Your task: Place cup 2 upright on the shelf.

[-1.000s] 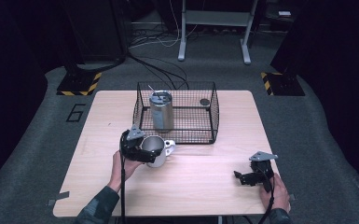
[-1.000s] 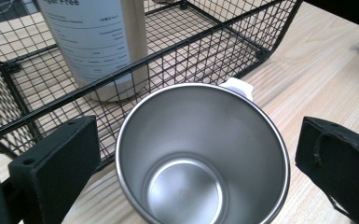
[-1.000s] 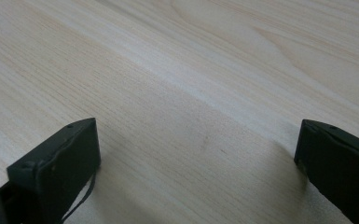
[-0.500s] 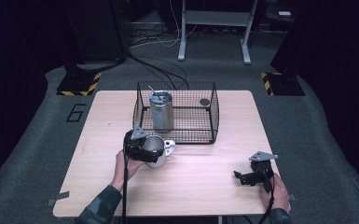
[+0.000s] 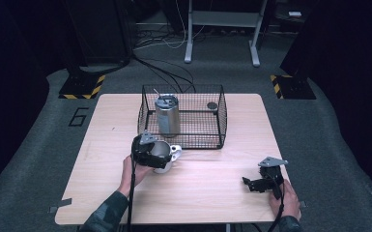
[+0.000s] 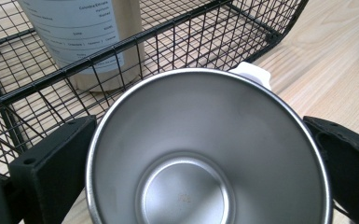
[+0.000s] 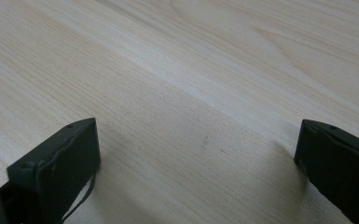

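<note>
In the left half of the high view, the left tool sat just below the middle of the frame, its jaws set wide on either side of a steel cup and pressed to its rim. The left gripper view showed the cup's open mouth and bare inside between the two black jaws, with a white handle poking out behind its rim. The cup stood on the tabletop just in front of the black wire basket, which took up the upper centre of the tabletop. Inside the basket stood a tall metal canister at its left and a small dark disc near its back right corner. At the lower right, the right tool rested low over bare wood, its jaws wide apart and holding nothing.
</note>
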`<state>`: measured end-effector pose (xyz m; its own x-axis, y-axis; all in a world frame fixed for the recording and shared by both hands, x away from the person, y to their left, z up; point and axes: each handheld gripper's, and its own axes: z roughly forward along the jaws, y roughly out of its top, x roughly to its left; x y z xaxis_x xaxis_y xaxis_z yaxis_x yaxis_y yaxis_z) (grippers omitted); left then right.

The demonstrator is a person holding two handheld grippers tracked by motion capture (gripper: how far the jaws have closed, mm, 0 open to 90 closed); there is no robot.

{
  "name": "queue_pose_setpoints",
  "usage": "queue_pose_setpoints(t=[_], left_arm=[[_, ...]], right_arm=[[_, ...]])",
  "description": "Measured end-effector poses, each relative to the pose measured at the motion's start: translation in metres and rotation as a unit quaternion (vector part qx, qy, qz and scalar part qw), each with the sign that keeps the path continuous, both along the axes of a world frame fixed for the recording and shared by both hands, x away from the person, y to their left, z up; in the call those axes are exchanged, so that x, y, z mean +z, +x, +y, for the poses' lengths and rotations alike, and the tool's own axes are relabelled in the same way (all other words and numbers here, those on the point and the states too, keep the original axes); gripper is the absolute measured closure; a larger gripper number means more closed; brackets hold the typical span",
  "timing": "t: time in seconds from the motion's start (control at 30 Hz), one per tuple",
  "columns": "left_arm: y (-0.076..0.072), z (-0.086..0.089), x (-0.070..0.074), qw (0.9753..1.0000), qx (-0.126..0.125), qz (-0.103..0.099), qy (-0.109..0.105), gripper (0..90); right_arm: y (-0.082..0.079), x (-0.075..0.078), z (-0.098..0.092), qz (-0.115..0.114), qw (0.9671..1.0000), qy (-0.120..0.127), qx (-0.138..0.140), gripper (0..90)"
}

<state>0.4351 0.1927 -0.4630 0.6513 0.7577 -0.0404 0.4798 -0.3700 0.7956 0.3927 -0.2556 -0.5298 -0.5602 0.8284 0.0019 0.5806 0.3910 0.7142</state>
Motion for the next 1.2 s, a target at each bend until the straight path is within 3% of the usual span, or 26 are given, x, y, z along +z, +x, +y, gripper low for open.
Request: queue_pose_setpoints(t=[0.3, 0.67, 1.2], left_arm=[[-0.002, -0.003, -0.003, 1.0000, 0.006, -0.001, 0.004, 5.4], [-0.003, -0.001, -0.004, 0.9999, 0.008, -0.004, -0.007, 5.9], [-0.015, 0.001, 0.013, 0.9999, -0.001, -0.017, -0.003, 5.9]], right_arm=[[0.000, 0.000, 0.000, 0.000, 1.0000, 0.000, 0.000, 0.0], [0.000, 0.000, 0.000, -0.001, 1.0000, -0.001, 0.000, 0.0], [0.000, 0.000, 0.000, -0.001, 1.0000, 0.000, 0.000, 0.0]])
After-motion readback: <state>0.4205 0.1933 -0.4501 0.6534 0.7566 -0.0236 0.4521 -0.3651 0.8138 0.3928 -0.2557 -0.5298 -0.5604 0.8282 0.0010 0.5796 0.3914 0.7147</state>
